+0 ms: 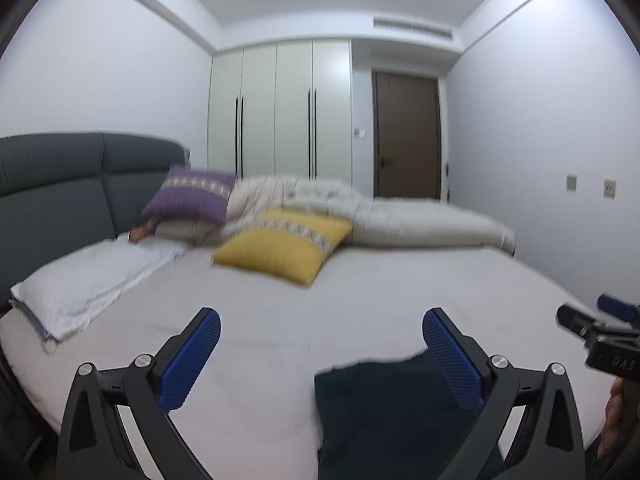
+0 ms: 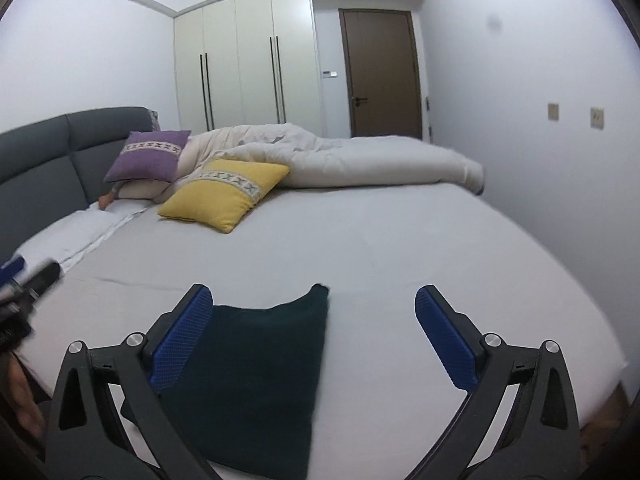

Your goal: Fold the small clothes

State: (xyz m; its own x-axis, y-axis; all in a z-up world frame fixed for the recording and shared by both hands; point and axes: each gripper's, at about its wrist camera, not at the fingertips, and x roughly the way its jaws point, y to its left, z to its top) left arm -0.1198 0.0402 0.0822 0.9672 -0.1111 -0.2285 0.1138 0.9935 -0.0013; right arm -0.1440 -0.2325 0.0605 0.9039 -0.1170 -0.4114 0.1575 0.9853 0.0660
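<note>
Both fingers [image 1: 452, 356] wide, empty.

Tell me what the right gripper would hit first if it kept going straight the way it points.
Probably nothing close: the open right gripper aims over the dark green cloth and bare sheet. Farther on lies the beige duvet, though depth is unclear.

Left tongs [image 1: 321, 334] spread wide, level; right tongs [image 2: 313, 311] likewise, empty.

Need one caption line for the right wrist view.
Open right gripper above a dark green garment on the bed.
</note>
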